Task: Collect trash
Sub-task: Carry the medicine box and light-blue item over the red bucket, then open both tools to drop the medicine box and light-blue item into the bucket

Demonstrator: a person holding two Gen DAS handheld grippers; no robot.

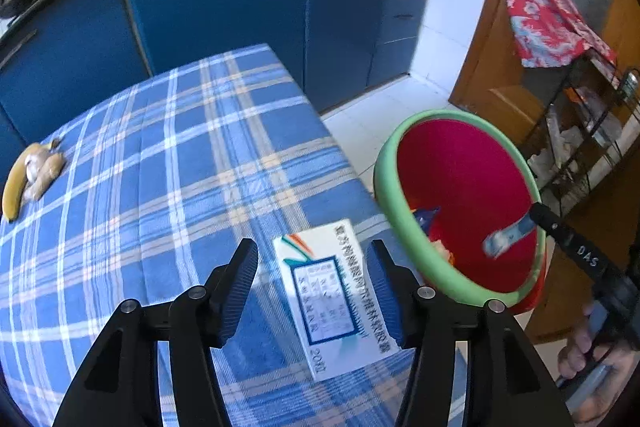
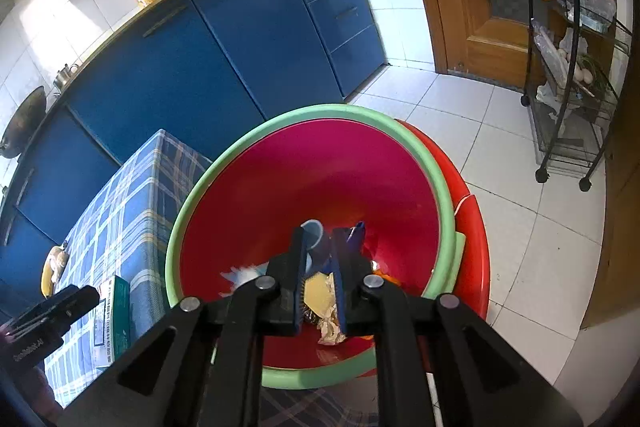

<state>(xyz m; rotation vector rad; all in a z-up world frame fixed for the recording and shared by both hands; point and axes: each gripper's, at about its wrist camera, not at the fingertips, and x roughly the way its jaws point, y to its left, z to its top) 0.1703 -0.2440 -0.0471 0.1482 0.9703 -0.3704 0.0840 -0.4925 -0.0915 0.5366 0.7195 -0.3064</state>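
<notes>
The left gripper (image 1: pixel 312 291) hovers over the table (image 1: pixel 160 187), which is covered in a blue checked cloth. Its jaws stand wide apart, one on each side of a white box (image 1: pixel 332 299) with blue print that lies flat on the cloth near the table's right edge. The box sits between the two fingers, but neither finger clearly touches it. In the right wrist view the same box (image 2: pixel 114 323) shows at the table's edge, just beside the bin, with the left gripper's body above it.

The red bin (image 1: pixel 464 195) with its green rim stands on the floor, close against the table's right side. A banana peel (image 1: pixel 30 171) lies on the cloth at the far left of the table, well apart from the left gripper and the box.

The right gripper (image 2: pixel 318 267) points down into the bin (image 2: pixel 248 219). Its jaws are a little apart and hold nothing between them. Below them, at the bottom of the bin, lie a crumpled yellowish wrapper (image 2: pixel 324 307), a paper cup (image 2: pixel 314 239) and some blue scraps. In the left wrist view a blue and white wrapper (image 1: pixel 506 237) hangs blurred in front of the bin's inner wall, just past the tip of the right gripper; whether it touches anything cannot be told.
</notes>
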